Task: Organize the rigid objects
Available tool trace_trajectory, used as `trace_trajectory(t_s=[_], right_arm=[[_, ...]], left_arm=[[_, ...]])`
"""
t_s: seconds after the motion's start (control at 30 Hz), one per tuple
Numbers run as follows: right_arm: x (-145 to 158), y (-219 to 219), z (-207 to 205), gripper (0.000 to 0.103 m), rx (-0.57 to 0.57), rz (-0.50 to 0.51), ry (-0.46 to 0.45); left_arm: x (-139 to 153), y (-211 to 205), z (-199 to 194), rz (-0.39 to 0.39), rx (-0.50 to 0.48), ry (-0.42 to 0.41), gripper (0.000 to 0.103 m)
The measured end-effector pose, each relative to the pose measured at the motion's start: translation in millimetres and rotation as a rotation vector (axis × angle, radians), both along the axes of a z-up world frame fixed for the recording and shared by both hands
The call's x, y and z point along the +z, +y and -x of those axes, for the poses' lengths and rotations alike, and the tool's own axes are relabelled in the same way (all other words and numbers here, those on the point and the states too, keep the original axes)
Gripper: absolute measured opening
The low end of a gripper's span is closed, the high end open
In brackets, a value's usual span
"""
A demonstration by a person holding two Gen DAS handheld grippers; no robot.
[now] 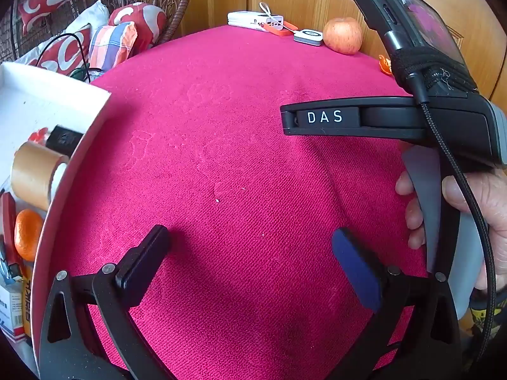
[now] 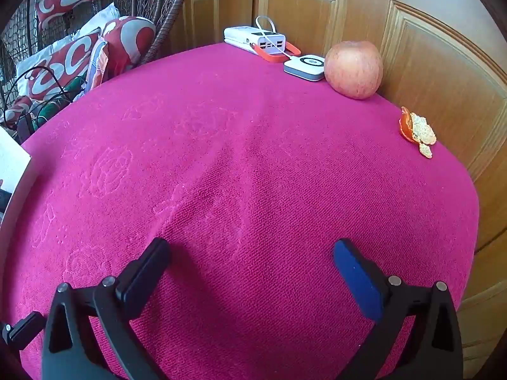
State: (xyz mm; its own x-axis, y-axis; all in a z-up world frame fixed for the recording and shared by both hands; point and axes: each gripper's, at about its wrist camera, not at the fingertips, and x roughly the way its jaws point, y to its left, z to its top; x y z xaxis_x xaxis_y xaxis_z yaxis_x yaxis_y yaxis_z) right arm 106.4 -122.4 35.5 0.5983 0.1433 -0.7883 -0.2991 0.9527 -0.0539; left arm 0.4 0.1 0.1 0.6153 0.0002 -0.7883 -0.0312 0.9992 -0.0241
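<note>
My left gripper (image 1: 250, 240) is open and empty above the pink cloth (image 1: 237, 158). My right gripper (image 2: 250, 250) is open and empty above the same cloth (image 2: 237, 174); its body (image 1: 364, 120) shows at the right of the left wrist view, held by a hand. A white tray (image 1: 47, 101) at the left edge holds a tape roll (image 1: 35, 177), a tangerine (image 1: 27, 234), a black item (image 1: 63, 141) and small boxes. At the far edge lie a white power bank (image 2: 253, 39), a small white charger (image 2: 305, 66) and an apple (image 2: 353, 69).
Orange peel (image 2: 416, 131) lies near the table's right edge. Wooden panelled doors (image 2: 427, 63) stand behind and to the right. A wicker chair with red and white cushions (image 2: 63, 63) and cables is at the far left.
</note>
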Motion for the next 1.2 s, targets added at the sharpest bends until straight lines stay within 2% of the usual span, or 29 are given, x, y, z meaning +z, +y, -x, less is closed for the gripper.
trace_trajectory(t_s=[1.2], right_arm=[[-1.6,0.0,-0.3,0.103,-0.001,-0.002,0.003]], left_arm=[[0.6,0.7,3.9,0.000,-0.002,0.000,0.103]])
